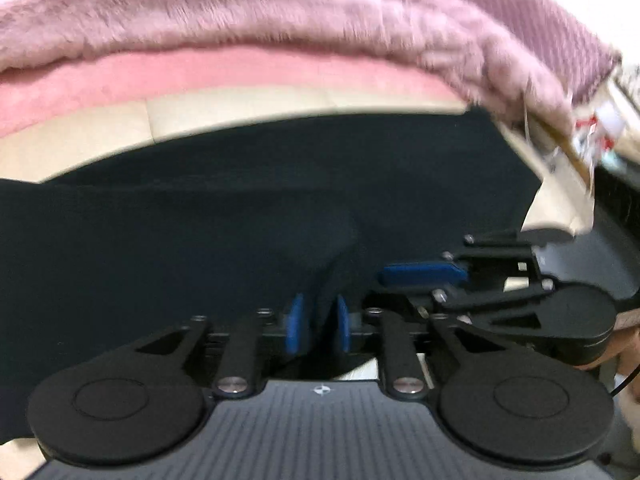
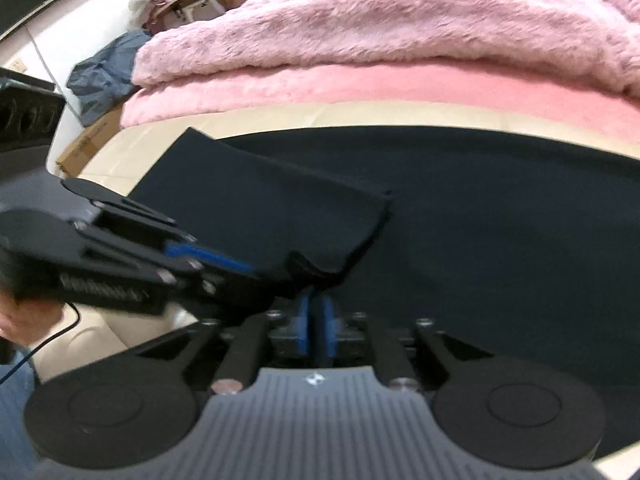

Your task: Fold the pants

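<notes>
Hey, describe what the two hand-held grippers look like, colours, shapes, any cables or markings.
The left hand-held gripper and the right hand-held gripper look alike: matte black linkage arms with silver screws, two round black discs at the base, a grey ribbed body bearing a small white emblem, and blue pads on the fingers. A thin black cable trails from the left one. A blue denim garment shows below it.

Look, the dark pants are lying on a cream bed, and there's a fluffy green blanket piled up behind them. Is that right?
Almost. The fluffy blanket piled up behind is pink, not green; the right wrist view shows it clearly, and the left wrist view agrees. The rest is right: the dark pants are lying on the cream bed.
</notes>
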### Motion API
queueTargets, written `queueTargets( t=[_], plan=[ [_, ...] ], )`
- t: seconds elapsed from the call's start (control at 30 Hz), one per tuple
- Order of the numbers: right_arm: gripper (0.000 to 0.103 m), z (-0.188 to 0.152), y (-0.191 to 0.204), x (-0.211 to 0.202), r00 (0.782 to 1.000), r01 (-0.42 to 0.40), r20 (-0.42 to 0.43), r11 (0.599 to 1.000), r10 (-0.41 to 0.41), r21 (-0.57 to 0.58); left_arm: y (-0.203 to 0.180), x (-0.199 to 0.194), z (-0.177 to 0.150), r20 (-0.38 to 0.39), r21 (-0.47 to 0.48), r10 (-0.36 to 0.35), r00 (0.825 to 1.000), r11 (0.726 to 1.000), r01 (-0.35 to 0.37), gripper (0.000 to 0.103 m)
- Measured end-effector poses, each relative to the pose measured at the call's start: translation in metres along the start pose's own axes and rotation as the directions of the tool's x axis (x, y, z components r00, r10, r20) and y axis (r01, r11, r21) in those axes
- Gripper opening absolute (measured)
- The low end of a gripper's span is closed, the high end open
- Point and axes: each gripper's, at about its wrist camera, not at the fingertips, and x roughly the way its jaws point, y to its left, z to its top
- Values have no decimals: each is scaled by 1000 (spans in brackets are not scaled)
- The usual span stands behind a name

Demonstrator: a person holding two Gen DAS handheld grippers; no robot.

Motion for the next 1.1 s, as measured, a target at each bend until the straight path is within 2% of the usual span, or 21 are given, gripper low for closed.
queueTargets(
  t=[0.03, 0.1, 0.13, 0.23, 0.33, 0.47, 0.5, 0.53, 0.57, 0.6, 0.63, 0.67, 0.7, 0.77, 0.8, 0.83, 1.0, 1.1],
  plan=[
    [23, -1, -3, -6, 1000, 4, 4, 1000, -4, 9, 3, -6, 1, 29, -16, -16, 999, 1000, 16, 41],
    [24, -3, -13, -17, 1000, -11, 22, 998, 10, 62, 10, -16, 2, 68, -50, -49, 996, 997, 53, 47],
    [24, -3, -18, -21, 999, -21, 31, 996, 18, 90, 15, -20, 3, 85, -57, -45, 995, 997, 50, 47],
    [23, -2, -29, -27, 998, -37, 62, 986, 27, 163, 30, -29, 10, 129, -57, 132, 983, 990, -126, 47],
    [23, 8, -33, -21, 997, -30, 76, 984, 17, 178, 58, -42, 18, 165, -90, 288, 943, 957, -276, 47],
    [25, 31, -38, -5, 996, -1, 87, 987, -13, 161, 103, -62, 24, 175, -177, 459, 871, 885, -431, 47],
    [25, 36, -39, 1, 996, 5, 83, 987, -18, 158, 111, -65, 24, 170, -191, 484, 859, 871, -453, 51],
    [25, 40, -40, 6, 997, 10, 78, 988, -23, 156, 118, -66, 24, 164, -204, 500, 851, 861, -466, 56],
    [25, 43, -41, 11, 997, 11, 74, 988, -22, 156, 128, -68, 23, 158, -227, 509, 846, 853, -471, 58],
    [25, 46, -42, 16, 997, 9, 71, 987, -21, 160, 132, -67, 24, 150, -248, 505, 850, 852, -462, 59],
    [19, 48, -43, 20, 998, 9, 67, 987, -20, 163, 137, -65, 24, 144, -270, 493, 858, 854, -446, 59],
    [2, 48, -44, 23, 998, 10, 66, 987, -20, 161, 143, -64, 23, 144, -294, 476, 868, 858, -422, 59],
    [0, 49, -44, 25, 997, 3, 71, 988, -14, 156, 148, -64, 22, 149, -313, 450, 881, 866, -389, 59],
    [0, 50, -42, 26, 997, -10, 78, 990, 0, 139, 154, -60, 20, 159, -333, 400, 903, 882, -332, 45],
    [0, 50, -39, 25, 997, -5, 81, 992, -5, 123, 156, -57, 19, 155, -339, 399, 904, 881, -331, 25],
    [0, 51, -37, 25, 997, -4, 81, 994, -5, 110, 155, -55, 20, 151, -343, 411, 899, 875, -342, 14],
    [0, 57, -31, 22, 993, 14, 113, 998, -20, 56, 162, -59, 15, 185, -366, 419, 889, 869, -333, 8],
    [0, 62, -31, 30, 993, 49, 106, 998, -52, 34, 170, -57, 16, 181, -401, 406, 896, 862, -310, 9]
  ],
)
